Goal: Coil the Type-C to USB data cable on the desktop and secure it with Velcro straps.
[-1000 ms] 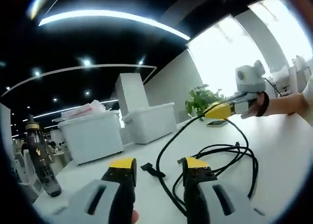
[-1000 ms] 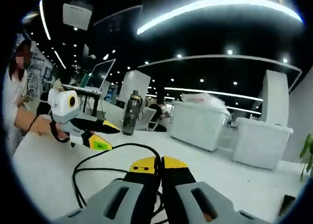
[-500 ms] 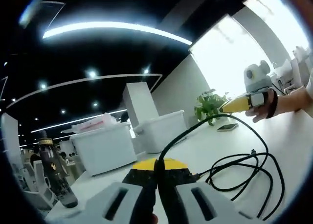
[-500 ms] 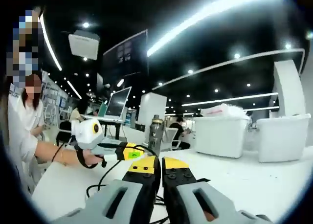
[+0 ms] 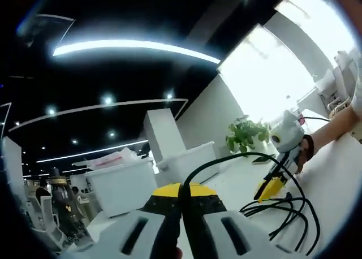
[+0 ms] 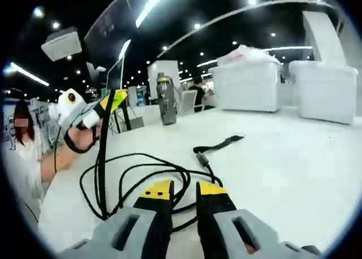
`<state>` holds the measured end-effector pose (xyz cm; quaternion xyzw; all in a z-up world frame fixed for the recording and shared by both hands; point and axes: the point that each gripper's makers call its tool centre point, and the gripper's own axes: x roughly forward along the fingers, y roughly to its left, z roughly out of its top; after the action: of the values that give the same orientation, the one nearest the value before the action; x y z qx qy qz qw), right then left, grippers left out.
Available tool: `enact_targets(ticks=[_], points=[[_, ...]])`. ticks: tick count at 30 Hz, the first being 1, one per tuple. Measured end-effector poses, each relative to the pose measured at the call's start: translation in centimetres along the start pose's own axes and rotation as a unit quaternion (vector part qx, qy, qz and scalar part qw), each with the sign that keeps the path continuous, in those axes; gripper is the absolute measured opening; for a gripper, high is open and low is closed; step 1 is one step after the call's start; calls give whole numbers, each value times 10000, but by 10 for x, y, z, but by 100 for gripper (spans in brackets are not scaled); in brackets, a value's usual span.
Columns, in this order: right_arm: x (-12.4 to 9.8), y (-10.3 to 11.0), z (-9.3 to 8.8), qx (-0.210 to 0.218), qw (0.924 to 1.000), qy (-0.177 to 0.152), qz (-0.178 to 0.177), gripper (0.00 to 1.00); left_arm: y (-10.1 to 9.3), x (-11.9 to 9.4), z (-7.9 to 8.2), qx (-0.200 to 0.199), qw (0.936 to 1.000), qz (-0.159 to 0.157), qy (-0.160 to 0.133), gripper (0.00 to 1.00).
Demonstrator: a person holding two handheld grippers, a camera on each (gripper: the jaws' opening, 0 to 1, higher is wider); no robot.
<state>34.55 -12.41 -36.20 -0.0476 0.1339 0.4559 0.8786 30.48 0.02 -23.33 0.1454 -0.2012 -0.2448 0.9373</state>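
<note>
The black data cable (image 6: pixel 148 171) lies in loose loops on the white desktop (image 6: pixel 283 174); one strand rises straight up to my left gripper (image 6: pixel 111 102). In the left gripper view that gripper (image 5: pixel 182 191) is shut on the cable (image 5: pixel 237 158), which arcs right and drops to the loops (image 5: pixel 288 211). My right gripper (image 6: pixel 184 189) has its jaws a little apart just short of the loops, and nothing shows between them. It also appears pointing down over the coil (image 5: pixel 270 188). A black Velcro strap (image 6: pixel 219 143) lies flat beyond the loops.
Two white storage bins (image 6: pixel 249 81) (image 6: pixel 325 83) stand at the back of the desk, with a dark bottle (image 6: pixel 164 100) to their left. A potted plant (image 5: pixel 246 133) sits by the window. A person's hand (image 5: pixel 319 136) holds the right gripper.
My right gripper has let go of the cable, opened and dipped toward the loops on the desk. The left gripper stays shut on the cable and holds it higher.
</note>
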Motion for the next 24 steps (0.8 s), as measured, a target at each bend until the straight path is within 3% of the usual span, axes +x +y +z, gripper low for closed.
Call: enact_targets(ticks=[2,5,11,14,16,20,22,24], points=[[4,6,-3,-99,9999,86,-10,17,-2,0,2,9,10000,-25,-25,4],[6,7,-7,239,9993,268,-40,17,-6,0,5,27,10000,-67,-60,4],[10,11,-10,94,9986,491,-161,16,-9,-1,14,71,9997,-105,-185,4],[14,13,-10,-228,9980,557,-177,6,-11,-1,17,20,9996,-139,-245,4],[15,10,-2,-800,9955,418,-288,0,-13,-1,18,25,9995,-160,-263,4],[10,13,5,-611,9974,307,-224,0,-14,-1,19,39,9995,-174,-268,4],[9,11,9,-292,9990,188,-270,1,-14,-1,19,27,9995,-180,-272,4],[7,8,9,-128,9993,265,-219,1,-15,-1,21,34,9994,-175,-304,4]])
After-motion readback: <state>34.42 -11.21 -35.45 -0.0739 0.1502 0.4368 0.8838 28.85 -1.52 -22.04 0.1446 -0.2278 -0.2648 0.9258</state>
